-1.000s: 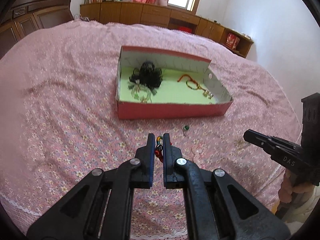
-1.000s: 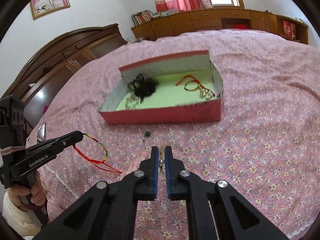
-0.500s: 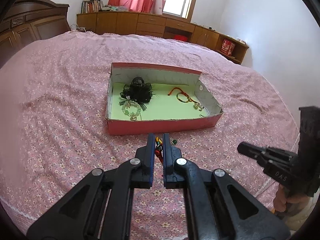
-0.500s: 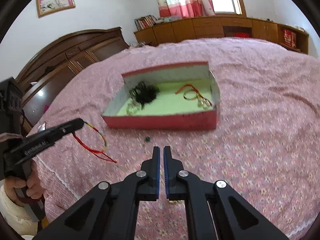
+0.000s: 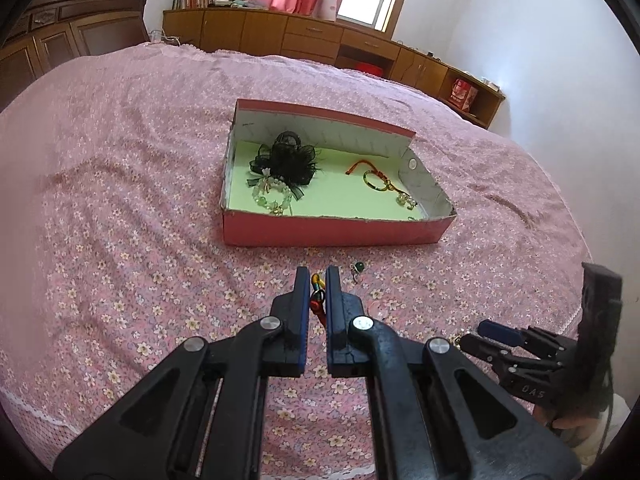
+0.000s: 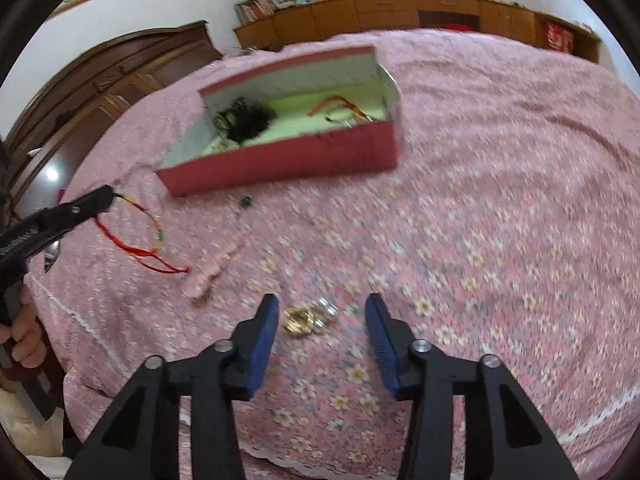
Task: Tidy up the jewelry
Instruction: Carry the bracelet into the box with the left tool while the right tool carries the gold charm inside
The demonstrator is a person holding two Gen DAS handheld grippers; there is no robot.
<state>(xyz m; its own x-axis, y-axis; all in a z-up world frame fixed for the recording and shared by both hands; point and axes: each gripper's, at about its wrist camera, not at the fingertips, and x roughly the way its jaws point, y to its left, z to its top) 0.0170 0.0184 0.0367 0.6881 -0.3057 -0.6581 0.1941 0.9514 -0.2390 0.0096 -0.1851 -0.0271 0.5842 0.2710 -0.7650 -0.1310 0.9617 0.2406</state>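
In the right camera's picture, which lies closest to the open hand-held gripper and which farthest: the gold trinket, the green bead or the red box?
From the right hand-held gripper, whose jaws are opening:
1. Gold trinket, on the bedspread between the jaws, untouched.
2. Green bead, farther up, left of centre, just before the box.
3. Red box, farthest, beyond the bead.
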